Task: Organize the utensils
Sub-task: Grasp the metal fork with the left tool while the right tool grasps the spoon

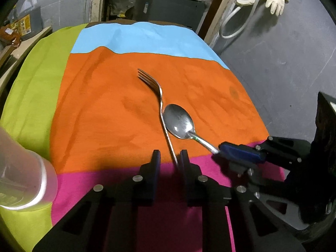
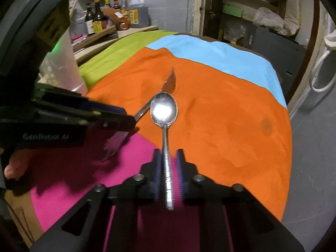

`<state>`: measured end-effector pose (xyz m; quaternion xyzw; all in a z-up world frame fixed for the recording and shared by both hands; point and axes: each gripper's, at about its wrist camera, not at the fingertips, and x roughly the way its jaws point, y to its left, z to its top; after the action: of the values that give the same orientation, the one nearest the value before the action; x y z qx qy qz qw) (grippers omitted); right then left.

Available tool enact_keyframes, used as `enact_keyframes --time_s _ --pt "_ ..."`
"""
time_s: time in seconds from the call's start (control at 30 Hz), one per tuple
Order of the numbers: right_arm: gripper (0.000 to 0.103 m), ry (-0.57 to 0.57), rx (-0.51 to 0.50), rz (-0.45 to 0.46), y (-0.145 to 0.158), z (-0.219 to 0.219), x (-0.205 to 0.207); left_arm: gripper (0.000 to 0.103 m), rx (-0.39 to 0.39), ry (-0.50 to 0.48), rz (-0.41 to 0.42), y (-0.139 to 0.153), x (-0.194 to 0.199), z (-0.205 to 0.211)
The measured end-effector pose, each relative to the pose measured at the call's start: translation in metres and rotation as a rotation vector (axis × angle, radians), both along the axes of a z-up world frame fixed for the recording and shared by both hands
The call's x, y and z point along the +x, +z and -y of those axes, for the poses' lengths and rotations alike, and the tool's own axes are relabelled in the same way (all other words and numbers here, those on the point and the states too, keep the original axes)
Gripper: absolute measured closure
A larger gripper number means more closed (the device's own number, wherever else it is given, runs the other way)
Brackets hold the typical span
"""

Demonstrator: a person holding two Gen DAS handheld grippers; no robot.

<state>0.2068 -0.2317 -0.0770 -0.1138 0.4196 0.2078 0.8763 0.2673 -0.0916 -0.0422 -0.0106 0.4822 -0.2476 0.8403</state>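
Note:
A steel fork (image 1: 156, 88) points away over the orange part of the tablecloth, its handle running back between the fingers of my left gripper (image 1: 170, 160); the handle lies against the right finger and a gap stays on the left. In the right wrist view the left gripper (image 2: 128, 118) has the fork (image 2: 166, 84) by the handle. My right gripper (image 2: 169, 163) is shut on the handle of a steel spoon (image 2: 164, 109), bowl up, beside the fork. The spoon (image 1: 178, 121) and right gripper (image 1: 218, 150) also show in the left wrist view.
A translucent cup (image 1: 25, 180) stands at the near left on the green cloth; it also shows in the right wrist view (image 2: 63, 67). The multicoloured tablecloth (image 1: 105, 105) covers the table. Bottles (image 2: 98, 16) stand on a shelf far left. Grey floor (image 1: 283, 67) lies to the right.

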Motion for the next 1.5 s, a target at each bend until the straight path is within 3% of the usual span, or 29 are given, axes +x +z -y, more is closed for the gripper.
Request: enact_keyframes --time_s 0.1,0.47,0.53,0.57,0.6,0.97,1.2,1.5 --pt "0.094 -0.028 -0.001 0.003 0.000 0.005 0.005 0.092 0.026 0.007 0.000 -0.002 0.001 0.003" --pt "0.093 -0.126 0.014 0.019 0.002 0.034 0.030 0.096 -0.002 0.033 -0.018 -0.002 0.011 0.000" --pt "0.088 -0.121 0.032 0.005 0.002 0.035 0.036 0.096 -0.013 0.037 -0.031 -0.003 0.016 -0.002" --pt "0.076 -0.117 0.038 0.003 0.002 0.036 0.038 0.096 -0.018 0.045 -0.030 -0.002 0.019 -0.003" --pt "0.073 -0.110 0.045 0.002 0.002 0.035 0.039 0.096 -0.015 0.050 -0.024 0.000 0.019 -0.003" --pt "0.072 -0.036 0.027 -0.019 -0.002 0.021 0.075 0.096 -0.030 0.122 0.000 0.003 0.059 -0.009" --pt "0.067 -0.006 0.074 -0.052 -0.003 0.024 0.090 0.096 -0.071 0.100 0.002 0.000 0.070 -0.011" --pt "0.059 0.056 0.027 -0.042 -0.005 0.009 0.095 0.096 -0.118 0.089 -0.017 -0.002 0.079 -0.012"
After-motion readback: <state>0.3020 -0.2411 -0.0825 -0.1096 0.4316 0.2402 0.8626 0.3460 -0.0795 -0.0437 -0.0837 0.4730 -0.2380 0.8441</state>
